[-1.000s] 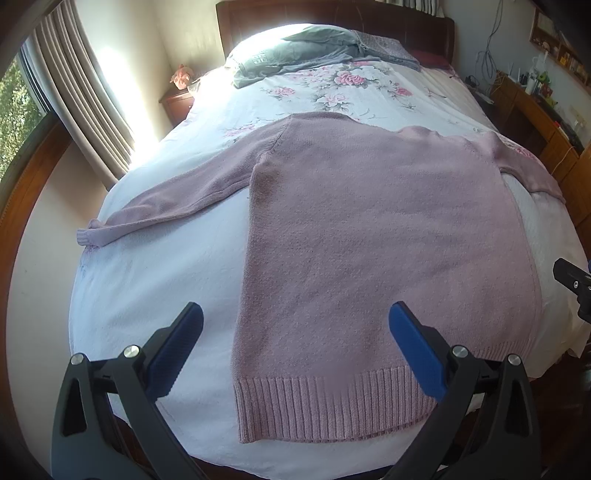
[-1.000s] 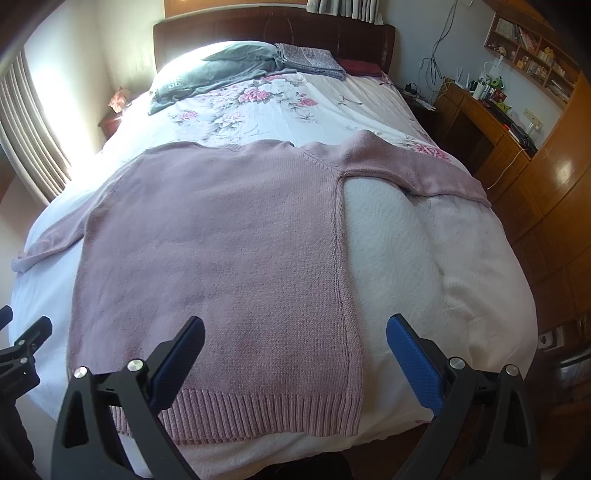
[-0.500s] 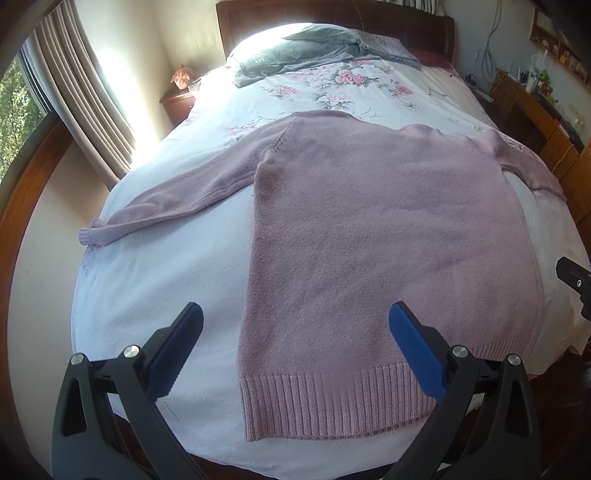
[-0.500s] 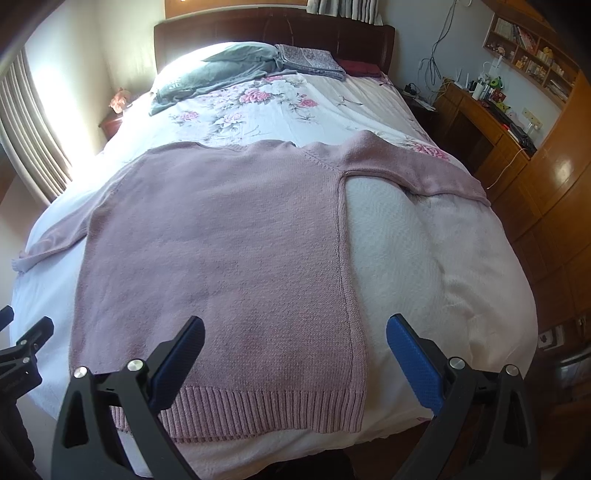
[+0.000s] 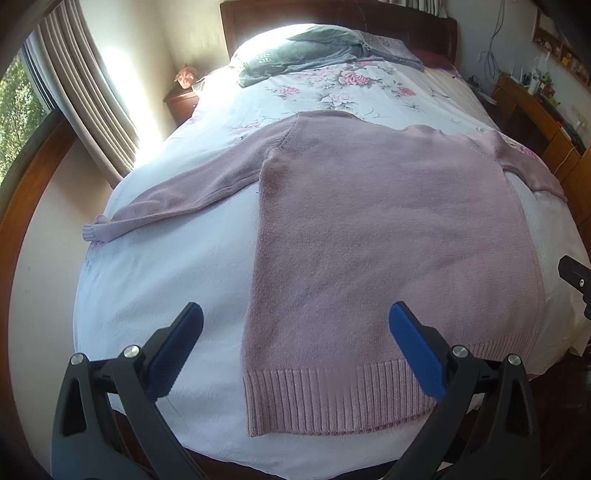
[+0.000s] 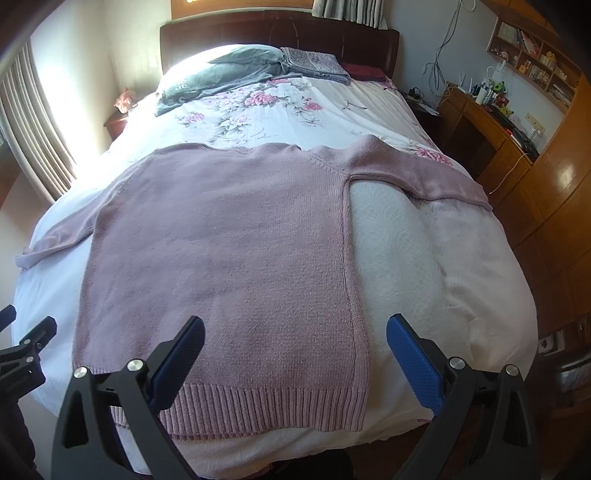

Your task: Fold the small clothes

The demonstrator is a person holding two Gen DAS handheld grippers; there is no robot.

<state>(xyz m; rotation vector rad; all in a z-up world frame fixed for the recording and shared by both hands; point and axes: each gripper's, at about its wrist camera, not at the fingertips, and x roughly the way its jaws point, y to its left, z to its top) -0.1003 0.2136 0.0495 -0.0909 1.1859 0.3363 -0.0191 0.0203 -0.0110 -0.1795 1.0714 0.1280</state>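
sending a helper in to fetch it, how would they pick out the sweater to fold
Look at the big bed with the dark wooden headboard. The pink knit sweater lies flat across its near end, sleeves spread. Unlike the grey clothes by the headboard, it is unfolded, with a ribbed hem.

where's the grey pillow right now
In both views the grey pillow lies at the far end of the bed, against the dark headboard, left of a folded patterned cloth.

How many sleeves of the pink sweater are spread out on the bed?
2. One sleeve stretches toward the window side, its cuff near the bed's edge. The other sleeve runs toward the desk side, its cuff past the mattress edge and hidden.
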